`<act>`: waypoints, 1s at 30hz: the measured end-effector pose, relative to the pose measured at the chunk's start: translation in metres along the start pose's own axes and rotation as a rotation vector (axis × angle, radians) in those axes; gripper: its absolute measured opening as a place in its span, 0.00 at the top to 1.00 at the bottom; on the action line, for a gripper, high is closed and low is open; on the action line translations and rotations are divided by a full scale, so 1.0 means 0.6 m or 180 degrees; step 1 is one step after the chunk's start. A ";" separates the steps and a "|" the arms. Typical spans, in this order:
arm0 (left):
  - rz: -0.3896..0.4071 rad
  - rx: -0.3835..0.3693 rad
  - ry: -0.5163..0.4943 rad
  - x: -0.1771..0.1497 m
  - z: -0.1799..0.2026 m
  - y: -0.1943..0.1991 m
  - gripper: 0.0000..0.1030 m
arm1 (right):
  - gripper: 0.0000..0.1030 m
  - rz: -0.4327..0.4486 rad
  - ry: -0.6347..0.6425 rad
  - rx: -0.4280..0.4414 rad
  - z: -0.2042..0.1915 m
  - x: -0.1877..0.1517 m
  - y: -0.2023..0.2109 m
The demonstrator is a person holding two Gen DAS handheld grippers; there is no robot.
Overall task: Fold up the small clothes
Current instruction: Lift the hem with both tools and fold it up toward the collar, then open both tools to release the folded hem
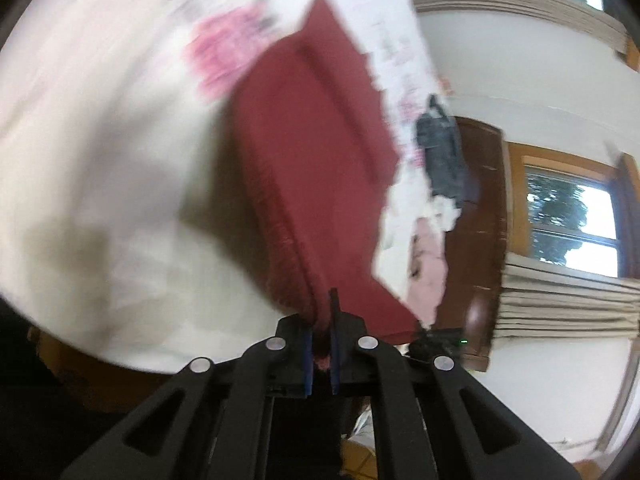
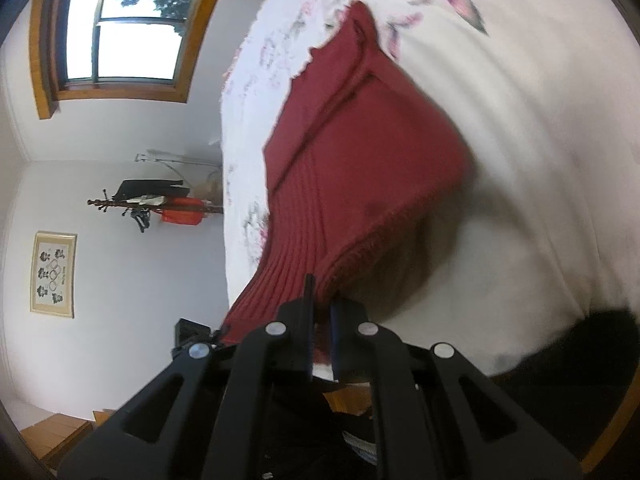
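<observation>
The ribbed hem of the red knitted garment (image 1: 312,168) is pinched by the closed left gripper (image 1: 321,344) at 6 o'clock. The other hem corner is clamped by the right gripper (image 2: 321,332). The garment is stretched toward 12 o'clock over the white flowered bed (image 2: 520,120). Farther, at 3 o'clock, a dark garment (image 1: 442,152) is seen.

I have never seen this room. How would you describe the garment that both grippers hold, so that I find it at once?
Look at the bed with the white sheet printed with pink flowers. On it lies a dark red knitted garment, lifted at its ribbed hem by the left gripper and the right gripper. It is the only solid red piece; the other clothes, dark grey and pale pink, lie at the bed's edge.
</observation>
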State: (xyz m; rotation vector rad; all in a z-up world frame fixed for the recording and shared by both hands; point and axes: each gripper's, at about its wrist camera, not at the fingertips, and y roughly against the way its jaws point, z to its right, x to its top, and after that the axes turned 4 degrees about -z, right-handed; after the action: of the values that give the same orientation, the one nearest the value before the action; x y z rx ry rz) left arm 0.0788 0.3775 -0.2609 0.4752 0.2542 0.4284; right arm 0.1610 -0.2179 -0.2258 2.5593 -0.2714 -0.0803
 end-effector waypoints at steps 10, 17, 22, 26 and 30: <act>0.0014 -0.0050 -0.0138 0.149 0.122 -0.005 0.95 | 0.96 0.0080 0.0229 -0.0107 -0.073 0.146 -0.010; 0.0056 0.0058 0.0177 0.293 0.109 -0.047 0.95 | 0.96 0.0060 0.0115 -0.0342 -0.059 0.273 -0.063; 0.0038 0.0254 0.0438 0.391 0.073 -0.111 0.95 | 0.96 -0.0006 -0.0010 -0.0498 -0.024 0.346 -0.111; 0.0017 0.0404 0.0587 0.449 0.040 -0.154 0.95 | 0.96 -0.0082 -0.0120 -0.0609 0.009 0.396 -0.158; 0.0023 0.0525 0.0660 0.486 0.015 -0.184 0.91 | 0.87 -0.0112 -0.0227 -0.0691 0.039 0.433 -0.193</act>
State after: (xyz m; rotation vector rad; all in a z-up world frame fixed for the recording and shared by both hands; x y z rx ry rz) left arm 0.3756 0.4176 -0.3470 0.5938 0.4908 0.4664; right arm 0.4328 -0.1891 -0.3080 2.3485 -0.2313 -0.2037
